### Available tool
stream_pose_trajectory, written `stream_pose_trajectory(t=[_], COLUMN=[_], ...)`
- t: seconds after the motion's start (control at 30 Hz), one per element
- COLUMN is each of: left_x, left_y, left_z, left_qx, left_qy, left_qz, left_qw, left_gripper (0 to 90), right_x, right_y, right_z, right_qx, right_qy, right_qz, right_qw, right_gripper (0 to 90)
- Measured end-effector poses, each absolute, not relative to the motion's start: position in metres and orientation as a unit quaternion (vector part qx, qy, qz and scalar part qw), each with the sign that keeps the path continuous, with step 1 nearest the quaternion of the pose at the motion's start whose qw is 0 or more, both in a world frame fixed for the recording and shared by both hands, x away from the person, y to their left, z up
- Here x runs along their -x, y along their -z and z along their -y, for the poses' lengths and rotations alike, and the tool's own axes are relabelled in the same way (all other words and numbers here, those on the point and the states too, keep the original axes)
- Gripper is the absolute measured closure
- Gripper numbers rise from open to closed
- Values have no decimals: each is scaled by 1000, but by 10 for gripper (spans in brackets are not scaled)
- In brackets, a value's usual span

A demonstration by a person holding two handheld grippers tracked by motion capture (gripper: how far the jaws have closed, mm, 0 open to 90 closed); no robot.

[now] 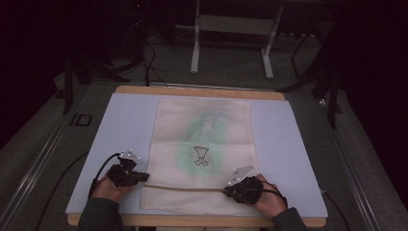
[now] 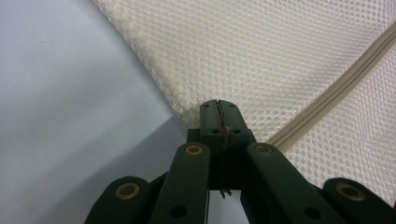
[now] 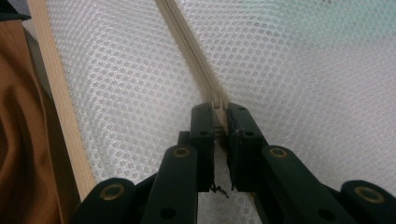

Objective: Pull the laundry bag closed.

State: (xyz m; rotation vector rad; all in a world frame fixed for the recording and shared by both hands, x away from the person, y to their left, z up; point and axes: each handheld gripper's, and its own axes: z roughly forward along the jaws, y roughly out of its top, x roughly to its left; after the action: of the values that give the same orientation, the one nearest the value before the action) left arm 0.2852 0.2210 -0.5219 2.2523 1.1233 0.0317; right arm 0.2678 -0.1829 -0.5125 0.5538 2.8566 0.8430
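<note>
- Cream mesh laundry bag (image 1: pixel 202 144) with a green garment inside lies flat on the pale blue mat (image 1: pixel 120 125) over the wooden table (image 1: pixel 192 221).
- Left gripper (image 2: pixel 218 116): jaws closed, pinching the bag's left edge by the beige zipper (image 2: pixel 336 88).
- Right gripper (image 3: pixel 218 116): jaws clamped on the cream zipper slider (image 3: pixel 218 103) at the bag's right end.

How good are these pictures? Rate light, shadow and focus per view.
High view: dim, room black, mesh laundry bag soft, lit centrally. Left gripper view: sharp mesh, left gripper casts a grey shadow on the mat. Right gripper view: zipper crisp, far mesh washed out.
</note>
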Motion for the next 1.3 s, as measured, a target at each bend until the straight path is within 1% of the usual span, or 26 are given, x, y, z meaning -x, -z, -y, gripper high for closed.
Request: stream_pose_trajectory(t=[0.93,1.13,1.3], left_x=[-285,-285,-285], left_y=[522,522,522], left_z=[-221,-221,-221], left_qx=[-852,-852,-852], left_qy=[-12,-13,-13], left_qz=[-424,-424,-424], left_qw=[307,308,307], left_gripper=[898,898,898], right_x=[-267,-267,-269], right_y=[512,511,511], right_z=[206,219,238], right_qx=[-209,-221,-235], right_qy=[-278,-279,-282], right_qz=[-936,-933,-929], right_qw=[56,55,53], right_gripper=[822,822,822])
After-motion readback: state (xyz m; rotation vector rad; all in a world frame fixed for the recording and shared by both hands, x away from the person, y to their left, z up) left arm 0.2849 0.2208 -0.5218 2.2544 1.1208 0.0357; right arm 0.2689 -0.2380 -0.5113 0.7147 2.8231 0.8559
